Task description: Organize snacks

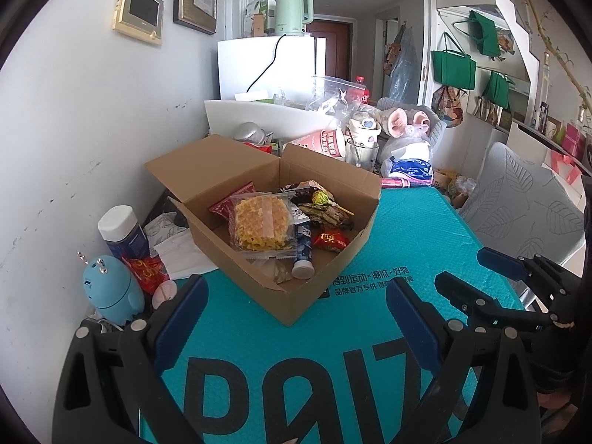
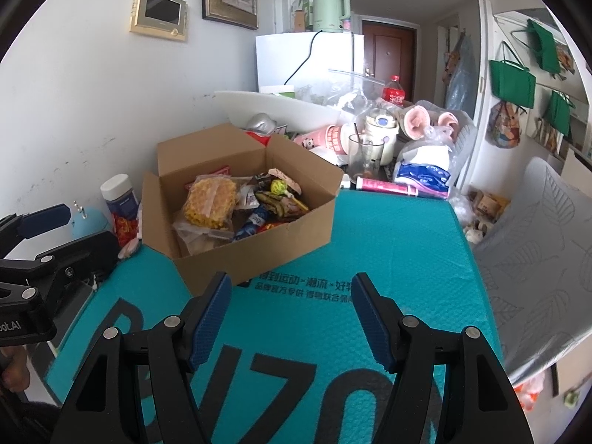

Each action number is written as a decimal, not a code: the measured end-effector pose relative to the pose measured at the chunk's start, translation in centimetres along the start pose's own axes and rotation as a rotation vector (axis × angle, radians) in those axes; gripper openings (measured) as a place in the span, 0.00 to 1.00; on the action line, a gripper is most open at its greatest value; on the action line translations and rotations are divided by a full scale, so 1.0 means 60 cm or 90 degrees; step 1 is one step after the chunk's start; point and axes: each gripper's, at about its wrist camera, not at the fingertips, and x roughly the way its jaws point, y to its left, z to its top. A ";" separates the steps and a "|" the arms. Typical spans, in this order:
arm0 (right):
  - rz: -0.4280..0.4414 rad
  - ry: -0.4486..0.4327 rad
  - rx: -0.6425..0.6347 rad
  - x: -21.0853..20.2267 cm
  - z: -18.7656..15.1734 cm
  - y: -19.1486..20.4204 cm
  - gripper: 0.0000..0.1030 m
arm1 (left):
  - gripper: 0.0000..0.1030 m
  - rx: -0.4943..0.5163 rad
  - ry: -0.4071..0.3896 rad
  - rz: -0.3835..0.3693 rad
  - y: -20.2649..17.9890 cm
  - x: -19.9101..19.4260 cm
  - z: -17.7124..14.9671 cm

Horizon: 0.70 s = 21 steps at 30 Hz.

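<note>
Two grippers of mine hover over a teal mat [image 1: 407, 229] — left gripper [image 1: 296, 299] spread wide and empty, right gripper [image 2: 290, 296] likewise parted, grasping nothing. Just beyond them sits an open cardboard box [image 2: 259, 248] holding the snacks: a waffle packet [image 1: 261, 227], a lollipop [image 2: 277, 187], wrapped sweets

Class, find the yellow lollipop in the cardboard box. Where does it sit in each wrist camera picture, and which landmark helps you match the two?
Left wrist view: the yellow lollipop lies near the centre of the picture, at the box's far right side.
Right wrist view: it lies centre, slightly left, in the middle of the box.
Shared landmark: the waffle snack packet just left of it.
</note>
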 end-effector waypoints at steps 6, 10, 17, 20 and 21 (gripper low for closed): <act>0.004 0.002 -0.002 0.005 0.002 0.001 0.65 | 0.95 0.000 0.004 0.000 0.002 0.004 0.003; 0.004 0.002 -0.003 0.005 0.002 0.001 0.65 | 0.95 0.000 0.005 -0.004 0.003 0.007 0.003; 0.004 0.007 -0.001 0.011 0.002 -0.001 0.65 | 0.95 0.002 0.008 -0.002 0.001 0.013 0.003; 0.005 0.008 0.002 0.013 0.001 -0.002 0.65 | 0.95 0.001 0.007 -0.002 0.001 0.014 0.003; 0.006 0.009 0.003 0.013 0.000 -0.003 0.65 | 0.95 0.000 0.005 -0.003 0.000 0.015 0.003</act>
